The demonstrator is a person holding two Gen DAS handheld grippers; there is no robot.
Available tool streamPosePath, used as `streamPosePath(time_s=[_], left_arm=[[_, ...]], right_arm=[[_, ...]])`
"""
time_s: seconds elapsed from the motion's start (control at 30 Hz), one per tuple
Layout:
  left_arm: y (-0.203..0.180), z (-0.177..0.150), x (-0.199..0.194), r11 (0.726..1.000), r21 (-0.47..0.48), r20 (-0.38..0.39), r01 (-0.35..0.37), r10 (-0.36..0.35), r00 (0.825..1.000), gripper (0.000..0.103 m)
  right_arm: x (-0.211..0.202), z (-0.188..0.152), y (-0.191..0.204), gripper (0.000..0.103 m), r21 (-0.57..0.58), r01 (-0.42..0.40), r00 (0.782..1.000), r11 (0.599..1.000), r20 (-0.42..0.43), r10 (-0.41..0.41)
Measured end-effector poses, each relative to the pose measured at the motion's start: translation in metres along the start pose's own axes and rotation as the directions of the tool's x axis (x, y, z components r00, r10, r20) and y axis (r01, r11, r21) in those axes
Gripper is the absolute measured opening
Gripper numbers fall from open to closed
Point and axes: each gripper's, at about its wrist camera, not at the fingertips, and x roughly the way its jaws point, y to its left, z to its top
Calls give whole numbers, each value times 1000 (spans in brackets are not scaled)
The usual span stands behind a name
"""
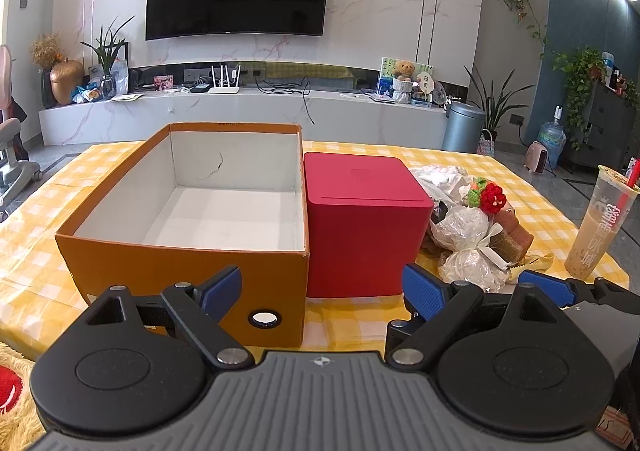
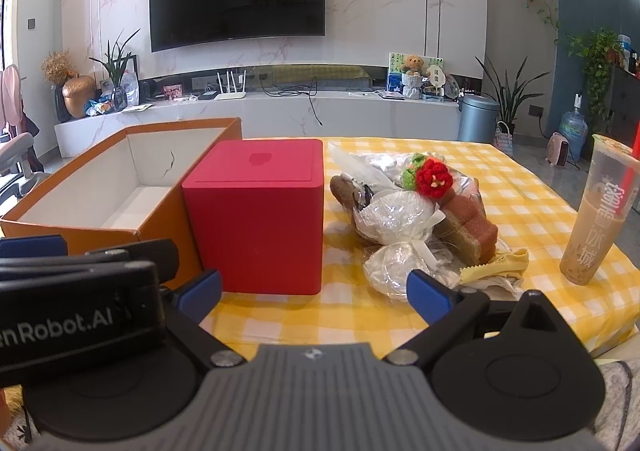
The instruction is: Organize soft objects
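Note:
An open orange cardboard box (image 1: pixel 188 263) with a white, bare inside stands on the yellow checked tablecloth, also seen in the right wrist view as the orange box (image 2: pixel 120 171). A closed red cube box (image 1: pixel 360 219) (image 2: pixel 260 211) stands against its right side. Right of that lies a heap of soft things: clear plastic bags (image 1: pixel 466 247) (image 2: pixel 394 227), a red crocheted flower (image 1: pixel 493 197) (image 2: pixel 434 177), layered sponges (image 1: pixel 514 235) (image 2: pixel 470 231) and a yellow cloth (image 2: pixel 496 265). My left gripper (image 1: pixel 322 293) hangs open before the boxes. My right gripper (image 2: pixel 314 293) is open near the heap, holding nothing.
A tall cup of milk tea (image 2: pixel 596 211) with a red straw stands near the table's right edge. Behind the table are a marble TV bench (image 1: pixel 240 111), a wall television and a grey bin (image 1: pixel 464 127). A plush toy (image 1: pixel 12 391) lies at lower left.

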Motion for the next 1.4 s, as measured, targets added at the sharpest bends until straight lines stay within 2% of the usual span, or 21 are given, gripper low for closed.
streamPosePath(time_s=[0.77,0.97,1.27,1.4], left_arm=[[-4,-3,-4,1000,-14,41,-25,25,999,103],[-2,-5,-2,1000,-26,37,-18,19,999,103],[0,-1,-5,998,-55,29,-7,8,1000,103],[-1,5,-16,998,-61,52,15,-12,999,103]], right_arm=[[1,1,0,98,9,11,1000,1000,1,-11],[1,0,2,98,-6,34,999,999,-1,-34],[0,4,-1,98,-1,25,1000,1000,-9,-25],[-5,9,-14,100,40,19,1000,999,-19,-18]])
